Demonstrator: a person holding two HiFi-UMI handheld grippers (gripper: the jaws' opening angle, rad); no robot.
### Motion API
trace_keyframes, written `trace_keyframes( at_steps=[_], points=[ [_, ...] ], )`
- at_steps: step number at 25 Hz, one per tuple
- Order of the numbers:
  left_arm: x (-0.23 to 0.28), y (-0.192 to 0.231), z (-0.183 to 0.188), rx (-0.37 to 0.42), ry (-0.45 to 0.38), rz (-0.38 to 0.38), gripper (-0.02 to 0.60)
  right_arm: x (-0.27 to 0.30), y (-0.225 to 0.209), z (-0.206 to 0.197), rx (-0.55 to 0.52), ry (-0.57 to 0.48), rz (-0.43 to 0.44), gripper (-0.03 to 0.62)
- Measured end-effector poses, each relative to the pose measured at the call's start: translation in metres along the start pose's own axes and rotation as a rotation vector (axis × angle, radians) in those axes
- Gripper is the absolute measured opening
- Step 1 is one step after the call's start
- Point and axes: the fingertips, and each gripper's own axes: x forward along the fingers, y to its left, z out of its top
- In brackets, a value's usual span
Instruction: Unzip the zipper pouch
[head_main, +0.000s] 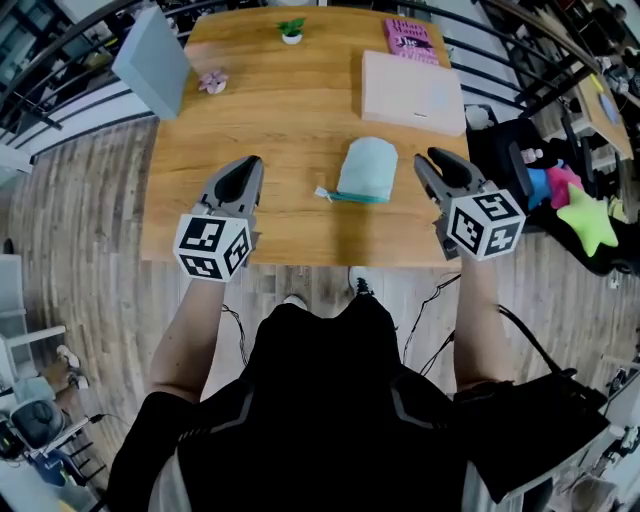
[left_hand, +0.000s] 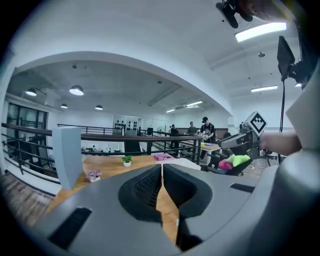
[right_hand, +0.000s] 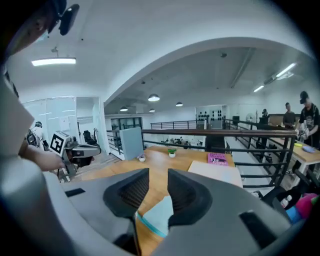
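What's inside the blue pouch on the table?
The pouch lies on the wooden table. Only its pale blue outside and teal zipper strip show; the fabric hides whatever is inside.

Bright ceiling strip lights (left_hand: 260, 31), fisheye w/ dark corners

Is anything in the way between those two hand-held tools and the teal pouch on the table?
Nothing visible. The teal pouch lies alone on the table between the left tool and right tool; the white box and pink book sit farther back.
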Motion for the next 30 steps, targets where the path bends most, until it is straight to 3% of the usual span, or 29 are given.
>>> trace_keyframes(
  at_steps=[7,10,24,30],
  points=[
    [-0.037,0.007,0.054,-0.009,-0.090,-0.012,0.029,-0.040,0.036,0.064,-0.032,-0.158,-0.063,0.075],
    [-0.045,0.002,0.064,-0.019,-0.093,-0.013,0.029,-0.053,0.043,0.079,-0.041,-0.190,-0.093,0.011],
    [-0.068,-0.035,0.129,0.007,-0.172,0.130,0.029,-0.093,0.035,0.131,-0.146,-0.287,-0.005,0.008],
    [-0.069,-0.045,0.132,0.013,-0.180,0.178,0.029,-0.098,0.021,0.131,-0.156,-0.287,0.002,0.008]
  ],
)
